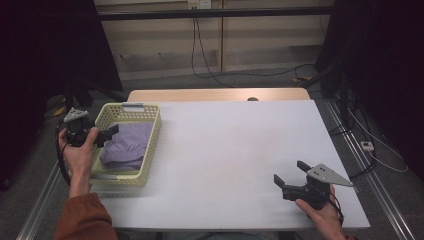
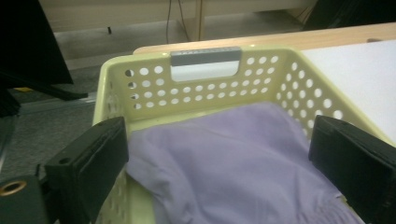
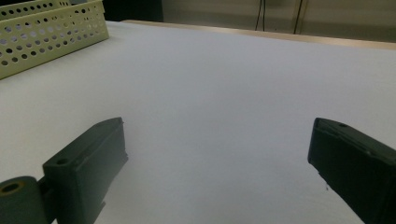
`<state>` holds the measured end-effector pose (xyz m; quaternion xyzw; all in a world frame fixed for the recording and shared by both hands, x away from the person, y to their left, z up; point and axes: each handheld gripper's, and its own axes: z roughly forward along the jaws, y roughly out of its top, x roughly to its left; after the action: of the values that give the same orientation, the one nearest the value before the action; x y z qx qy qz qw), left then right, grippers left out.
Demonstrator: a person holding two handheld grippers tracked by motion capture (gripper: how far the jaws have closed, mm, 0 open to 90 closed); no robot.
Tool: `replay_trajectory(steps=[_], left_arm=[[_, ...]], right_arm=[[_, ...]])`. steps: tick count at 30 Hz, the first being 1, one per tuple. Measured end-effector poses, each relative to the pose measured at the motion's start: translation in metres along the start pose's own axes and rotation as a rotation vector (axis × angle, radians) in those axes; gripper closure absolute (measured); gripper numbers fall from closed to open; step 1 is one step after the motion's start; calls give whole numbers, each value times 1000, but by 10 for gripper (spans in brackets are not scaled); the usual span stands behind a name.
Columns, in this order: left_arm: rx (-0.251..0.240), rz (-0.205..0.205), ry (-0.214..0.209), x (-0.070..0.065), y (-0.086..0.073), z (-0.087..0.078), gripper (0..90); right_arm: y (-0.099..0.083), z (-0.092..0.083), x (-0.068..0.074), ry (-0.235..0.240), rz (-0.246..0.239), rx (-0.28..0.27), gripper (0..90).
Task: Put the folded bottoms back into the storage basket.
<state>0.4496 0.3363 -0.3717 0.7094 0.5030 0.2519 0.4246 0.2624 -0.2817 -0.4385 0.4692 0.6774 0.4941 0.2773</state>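
A pale yellow perforated basket (image 1: 153, 131) stands at the table's left edge, with a crumpled lilac cloth (image 1: 126, 145) lying inside it. My left gripper (image 1: 109, 134) hovers over the basket's left rim, open, its jaws wide apart with nothing between them. From that gripper's own view, the lilac cloth (image 2: 238, 163) lies just below the jaws, and the basket's far wall (image 2: 205, 88) carries a grey handle (image 2: 205, 56). My right gripper (image 1: 290, 172) is open too, held low over the bare white tabletop (image 3: 224, 88) near the front right corner.
The white table (image 1: 235, 145) has a wooden strip along its far edge. The basket's corner (image 3: 51, 32) shows at the upper left of the right gripper view. Cables (image 1: 200, 50) hang and trail on the floor behind the table and to its right.
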Motion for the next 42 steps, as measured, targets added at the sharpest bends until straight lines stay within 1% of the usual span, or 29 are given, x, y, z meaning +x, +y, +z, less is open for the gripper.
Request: replay_trajectory(steps=[3,5,7,10,12,15,18,19,20,21,22,23,25,26,28,29,30,31,32,35,38,40,42], left_arm=[[-8,22,-12,-3,2,-4,50],[-15,37,-9,-5,3,-8,51],[-26,39,-19,-6,3,-12,51],[-13,58,-31,-8,3,-15,52],[-24,66,-30,-10,2,-18,53],[-31,71,-41,-12,0,-22,52],[-41,86,-32,-15,-1,-26,54],[-48,87,-40,-15,-1,-27,55],[-74,82,-51,-15,-3,-28,60],[-93,82,-54,-15,-4,-29,68],[-97,74,-44,-15,-6,-30,74],[-97,75,-35,-15,-7,-31,74],[-92,78,-45,-16,-8,-32,74],[-90,72,-47,-16,-8,-33,74],[-84,70,-30,-18,-8,-35,73],[-82,63,-30,-18,-8,-37,74],[-85,56,-37,-18,-8,-39,74],[-94,54,-36,-19,-7,-42,76],[-106,60,-27,-20,-6,-46,79],[-117,53,-21,-22,-5,-53,80],[-121,68,-10,-25,-6,-57,80],[-121,72,-15,-27,-7,-59,79],[-134,80,-10,-30,-10,-61,80]], right_arm=[[0,0,1,-4,1,2,42],[0,1,1,-8,-2,4,43],[0,1,1,-9,-2,5,42],[0,1,1,-12,-1,6,42],[0,1,0,-12,1,6,43],[0,1,0,-12,1,5,42],[0,0,1,-12,2,2,42],[0,0,0,-13,2,1,42],[0,0,0,-13,3,1,42],[0,0,0,-11,4,2,42],[0,1,1,-9,3,2,42],[0,1,1,-9,3,2,42],[0,1,1,-8,2,3,42],[0,1,1,-10,2,4,43],[0,1,1,-9,2,4,42],[0,1,1,-11,3,3,42],[0,1,1,-10,2,4,43],[0,1,1,-10,2,5,43],[0,1,1,-10,1,5,42],[0,1,1,-10,0,4,42],[0,1,1,-7,-4,3,42],[0,1,1,-8,-4,4,43],[0,1,1,-12,-2,2,43]])
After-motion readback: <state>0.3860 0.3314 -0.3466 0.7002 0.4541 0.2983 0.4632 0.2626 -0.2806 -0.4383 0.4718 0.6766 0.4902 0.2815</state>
